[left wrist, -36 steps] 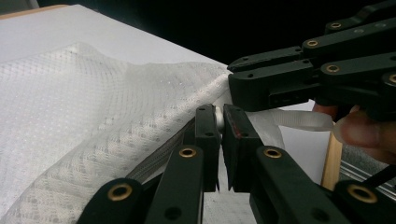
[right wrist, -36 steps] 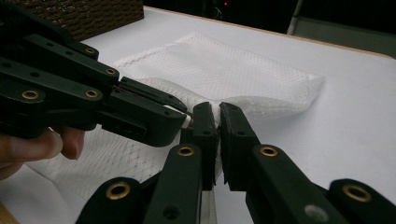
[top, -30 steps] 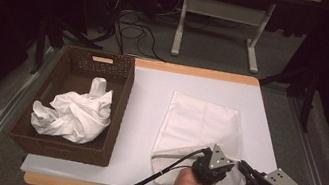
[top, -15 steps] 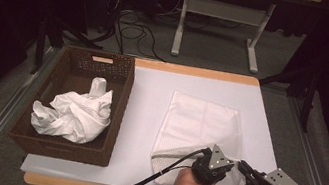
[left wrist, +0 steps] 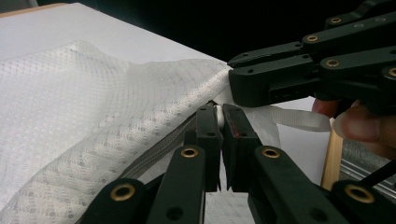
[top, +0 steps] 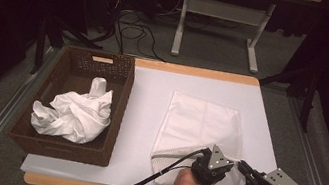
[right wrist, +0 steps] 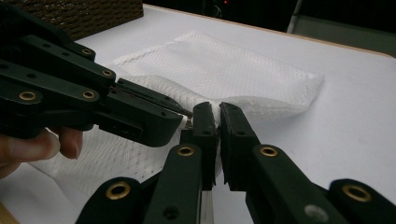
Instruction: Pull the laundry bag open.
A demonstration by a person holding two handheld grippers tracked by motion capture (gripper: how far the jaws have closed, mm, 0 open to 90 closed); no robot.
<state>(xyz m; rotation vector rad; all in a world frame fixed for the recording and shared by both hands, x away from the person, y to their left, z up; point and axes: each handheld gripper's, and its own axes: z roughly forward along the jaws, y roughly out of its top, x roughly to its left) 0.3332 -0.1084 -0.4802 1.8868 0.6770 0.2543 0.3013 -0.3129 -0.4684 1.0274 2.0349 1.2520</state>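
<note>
Both my grippers pinch the mesh bag [top: 202,124] at its near edge on the white table [top: 150,105]: left gripper [left wrist: 219,140] and right gripper [right wrist: 217,140] jaws pressed on fabric, tips nearly touching. Wicker basket [top: 119,110] at left holds crumpled white cloth [top: 75,115], well apart.

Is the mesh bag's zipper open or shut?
Cannot tell. Both tools, left and right, pinch the mesh bag at its near zipper corner, hiding the slider.

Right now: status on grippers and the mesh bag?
Left gripper and right gripper both shut on white mesh zip bag, near corner lifted. Nothing in the way.
</note>
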